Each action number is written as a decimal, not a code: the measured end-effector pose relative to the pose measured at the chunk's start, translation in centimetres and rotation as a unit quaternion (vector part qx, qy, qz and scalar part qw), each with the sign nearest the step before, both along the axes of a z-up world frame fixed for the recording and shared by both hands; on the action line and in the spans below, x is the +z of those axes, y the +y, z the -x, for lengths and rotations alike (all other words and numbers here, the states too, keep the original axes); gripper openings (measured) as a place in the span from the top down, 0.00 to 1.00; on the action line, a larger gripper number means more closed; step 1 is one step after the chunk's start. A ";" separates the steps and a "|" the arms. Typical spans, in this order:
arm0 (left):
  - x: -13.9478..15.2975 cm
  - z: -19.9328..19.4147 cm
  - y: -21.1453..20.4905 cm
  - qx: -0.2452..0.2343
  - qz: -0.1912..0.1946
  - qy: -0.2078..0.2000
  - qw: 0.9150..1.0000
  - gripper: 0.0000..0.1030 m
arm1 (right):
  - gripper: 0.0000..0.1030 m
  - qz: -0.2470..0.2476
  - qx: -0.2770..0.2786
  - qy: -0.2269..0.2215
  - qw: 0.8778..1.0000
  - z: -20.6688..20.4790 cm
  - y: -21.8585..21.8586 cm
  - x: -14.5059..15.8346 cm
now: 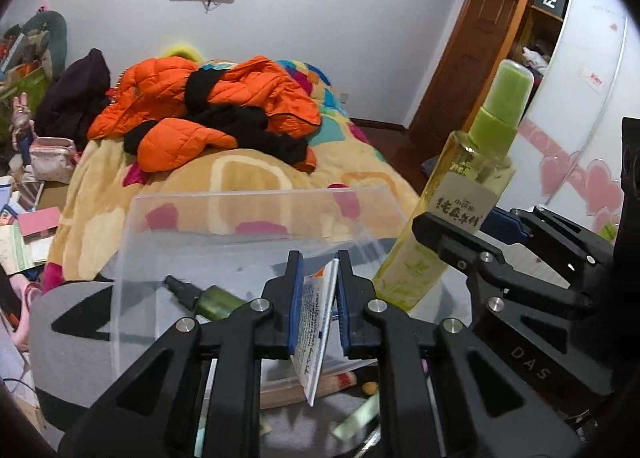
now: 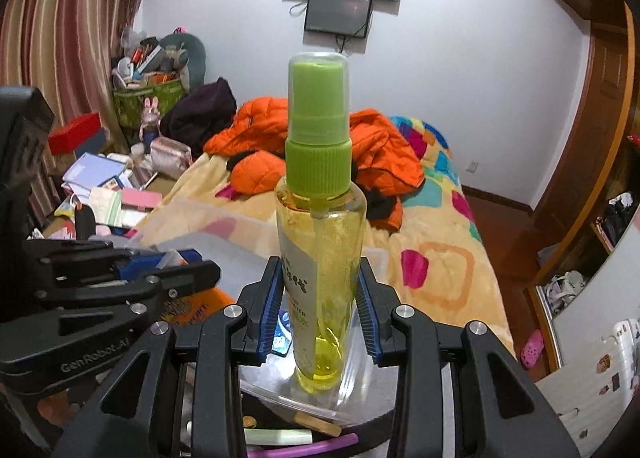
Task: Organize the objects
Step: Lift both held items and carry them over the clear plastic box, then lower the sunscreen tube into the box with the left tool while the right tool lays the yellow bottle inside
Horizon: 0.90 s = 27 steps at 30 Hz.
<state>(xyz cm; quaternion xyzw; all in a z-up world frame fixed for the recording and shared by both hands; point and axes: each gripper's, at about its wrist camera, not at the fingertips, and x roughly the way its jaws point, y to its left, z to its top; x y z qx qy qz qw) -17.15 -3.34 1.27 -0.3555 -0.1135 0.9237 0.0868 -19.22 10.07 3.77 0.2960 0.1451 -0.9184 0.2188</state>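
Clear bin's open top, grippers crowding it

The clear plastic bin (image 1: pixel 248 242) is open above; a dark green bottle (image 1: pixel 208 300) lies inside, and the right gripper (image 1: pixel 444 242) with its spray bottle (image 1: pixel 472 186) blocks the right side.

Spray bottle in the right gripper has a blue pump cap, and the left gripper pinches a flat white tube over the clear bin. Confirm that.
Not quite: the cap is green, not blue, as the right wrist view shows. The spray bottle sits in the right gripper, and the left gripper pinches the flat white tube over the clear bin.
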 end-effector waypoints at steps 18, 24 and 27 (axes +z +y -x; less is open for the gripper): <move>-2.3 -2.1 -6.5 0.069 0.021 -0.029 0.997 0.55 | 0.68 -0.018 0.051 0.006 0.999 0.2 -5.2 -1.5; -1.2 -3.7 -7.2 0.078 0.028 -0.011 0.996 0.47 | 0.68 -0.039 0.068 0.021 0.997 -0.3 -7.1 -2.1; -0.6 -4.6 -7.5 0.087 0.038 -0.001 0.995 0.40 | 0.66 -0.049 0.077 0.023 0.996 -0.5 -8.0 -2.4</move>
